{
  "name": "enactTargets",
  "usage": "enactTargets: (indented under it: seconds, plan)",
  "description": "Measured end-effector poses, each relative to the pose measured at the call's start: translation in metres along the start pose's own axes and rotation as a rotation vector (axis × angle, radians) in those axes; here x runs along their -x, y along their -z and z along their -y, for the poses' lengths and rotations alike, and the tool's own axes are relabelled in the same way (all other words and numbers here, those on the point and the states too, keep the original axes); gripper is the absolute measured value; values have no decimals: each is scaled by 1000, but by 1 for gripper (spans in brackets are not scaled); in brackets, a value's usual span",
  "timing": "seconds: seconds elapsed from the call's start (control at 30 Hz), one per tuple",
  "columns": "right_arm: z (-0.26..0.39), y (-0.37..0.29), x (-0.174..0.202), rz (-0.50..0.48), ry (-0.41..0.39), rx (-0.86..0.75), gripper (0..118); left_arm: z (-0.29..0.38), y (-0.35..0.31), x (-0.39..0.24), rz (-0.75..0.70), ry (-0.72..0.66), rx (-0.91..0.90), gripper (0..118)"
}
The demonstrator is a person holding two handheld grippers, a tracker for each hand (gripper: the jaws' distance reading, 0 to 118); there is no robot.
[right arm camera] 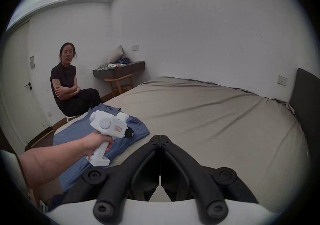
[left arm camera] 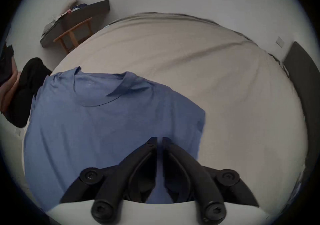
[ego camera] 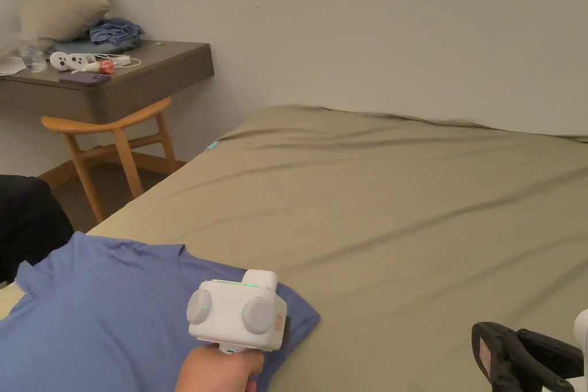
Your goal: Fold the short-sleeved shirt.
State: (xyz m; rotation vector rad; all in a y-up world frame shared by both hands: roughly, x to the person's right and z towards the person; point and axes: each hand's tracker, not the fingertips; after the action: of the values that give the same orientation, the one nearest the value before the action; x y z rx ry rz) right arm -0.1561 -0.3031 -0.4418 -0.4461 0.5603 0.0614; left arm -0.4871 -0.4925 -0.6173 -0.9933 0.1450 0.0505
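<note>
A blue short-sleeved shirt is laid flat on the near left corner of a bed covered with an olive-tan sheet. The collar is directed towards the far side of the bed, and one sleeve is spread towards the bed's middle.

The left tongs are held above the shirt, near that sleeve. In the left gripper view the jaws are seen drawn almost together, a narrow slit remaining between the tips; no cloth is clamped. The white housing and the left hand gripping its handle are seen in the head view.

The right tongs are held over the bare sheet, well apart from the shirt. The jaws are brought together at the tips with nothing gripped.

A desk is fixed to the far wall, with a wooden chair pushed beneath it. A cushion, a bundle of blue cloth and small white devices are carried on the desk. A person in dark clothing is seated beside the bed, arms folded.
</note>
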Motion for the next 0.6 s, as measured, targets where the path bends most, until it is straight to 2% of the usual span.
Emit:
enactTargets:
  seconds: [0.03, 0.07, 0.1, 0.13, 0.2, 0.23, 0.33, 0.37, 0.4, 0.43, 0.47, 0.5, 0.57, 0.6]
  plan:
    - [4, 1, 0, -3, -6, 7, 2, -1, 6, -4, -61, 22, -4, 112]
    - [8, 3, -1, -9, -6, 21, 2, -3, 14, -7, -130, 65, 8, 118]
    - [11, 3, -2, -13, -2, 37, 2, -2, 17, -6, -182, 98, 26, 118]
    - [15, 4, -5, -15, 2, 53, 2, -3, 15, -4, -172, 112, -76, 118]
    - [23, 4, -9, -13, 5, 69, 2, -7, 22, -1, -178, 85, -20, 118]
    - [25, 4, -12, -4, 5, 76, 2, -17, 54, 17, -172, 82, -1, 118]
    - [29, 1, -20, 23, 11, 85, 2, -22, 77, 30, -161, 19, 30, 118]
    - [29, -1, -23, 30, 14, 86, 2, -15, 39, 16, -164, 10, 35, 118]
    - [30, -4, -26, 38, 16, 86, 2, -15, 36, 15, -176, 9, 33, 118]
    - [29, -7, -29, 50, 16, 86, 2, -15, 32, 13, -195, 10, 26, 107]
    - [29, -11, -33, 64, 20, 83, 2, -16, 25, 13, -205, 14, -4, 65]
    - [29, -15, -36, 77, 26, 77, 2, -22, 37, 19, -186, -6, -31, 1]
    - [26, -24, -43, 95, 42, 67, 2, -29, 35, 20, -295, 15, -6, 0]
    - [25, -28, -45, 108, 46, 62, 2, -33, 35, 22, -253, 22, -4, 0]
